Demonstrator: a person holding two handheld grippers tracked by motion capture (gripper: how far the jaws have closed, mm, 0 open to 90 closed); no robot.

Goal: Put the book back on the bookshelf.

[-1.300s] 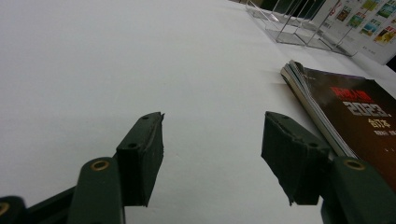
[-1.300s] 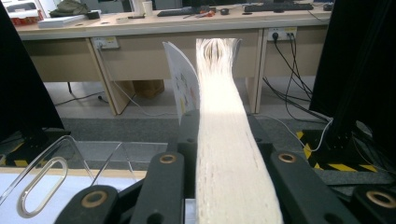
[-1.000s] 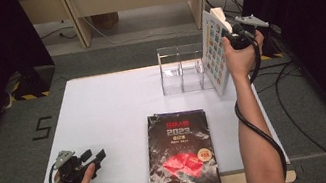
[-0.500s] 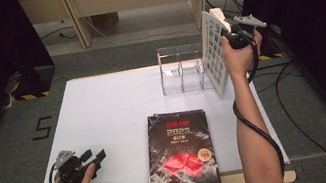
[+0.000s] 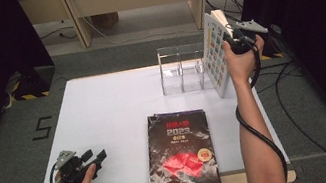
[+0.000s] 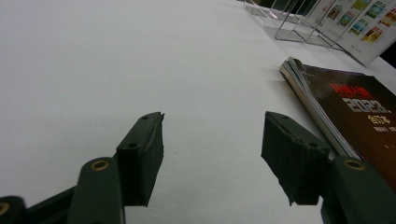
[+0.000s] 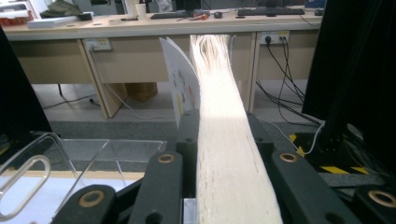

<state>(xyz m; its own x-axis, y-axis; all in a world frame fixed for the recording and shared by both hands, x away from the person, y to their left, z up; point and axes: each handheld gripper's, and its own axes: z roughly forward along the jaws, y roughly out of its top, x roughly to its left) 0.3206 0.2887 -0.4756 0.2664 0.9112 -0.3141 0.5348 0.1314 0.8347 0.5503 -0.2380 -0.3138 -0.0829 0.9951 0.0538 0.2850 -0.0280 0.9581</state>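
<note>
A thick white book (image 5: 216, 59) with small colour pictures on its cover stands upright at the right end of a clear acrylic holder (image 5: 182, 68). My right gripper (image 5: 231, 42) is shut on its top edge. In the right gripper view the pale page edges (image 7: 224, 140) run up between the jaws, which have just been opening slightly with the book still between them. A black magazine (image 5: 182, 151) lies flat near the table's front edge. To its left my left gripper (image 5: 95, 156) rests low over the table, open with nothing between its fingers (image 6: 140, 156).
The white table (image 5: 103, 107) is bare between the left gripper and the holder. The holder's empty slots (image 7: 70, 149) lie left of the held book. A cable hangs from the right gripper along the forearm. Desks and floor cables stand behind the table.
</note>
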